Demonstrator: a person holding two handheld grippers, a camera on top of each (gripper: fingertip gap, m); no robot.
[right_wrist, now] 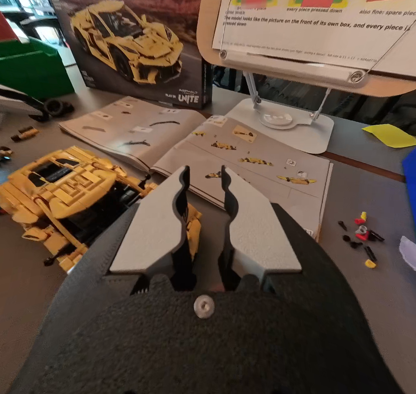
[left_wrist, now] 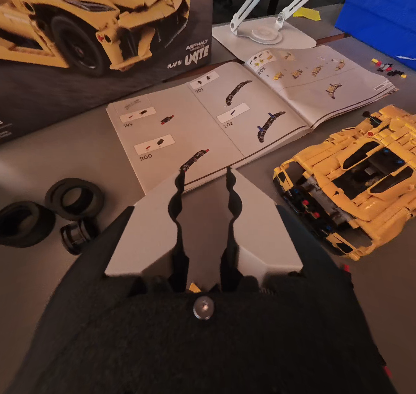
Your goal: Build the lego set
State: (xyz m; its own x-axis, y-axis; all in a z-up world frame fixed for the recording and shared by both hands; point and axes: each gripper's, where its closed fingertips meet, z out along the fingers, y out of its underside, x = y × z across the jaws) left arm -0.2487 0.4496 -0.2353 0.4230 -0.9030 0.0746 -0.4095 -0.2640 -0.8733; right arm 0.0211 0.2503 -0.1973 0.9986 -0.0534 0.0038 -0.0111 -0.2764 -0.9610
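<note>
Hovering: I hold both grippers above the bench
Left gripper (left_wrist: 205, 171): jaws apart, empty
Right gripper (right_wrist: 205, 169): jaws apart, empty
Yellow car (left_wrist: 351, 180): right of my left jaws (wheels unfitted)
Tyres (left_wrist: 74, 195): left of them

We see the half-built yellow car (left_wrist: 351, 180) lying wheel-less on the grey table at three o'clock of the open instruction booklet (left_wrist: 202, 122), loose black tyres (left_wrist: 74, 195) at eight o'clock.
</note>
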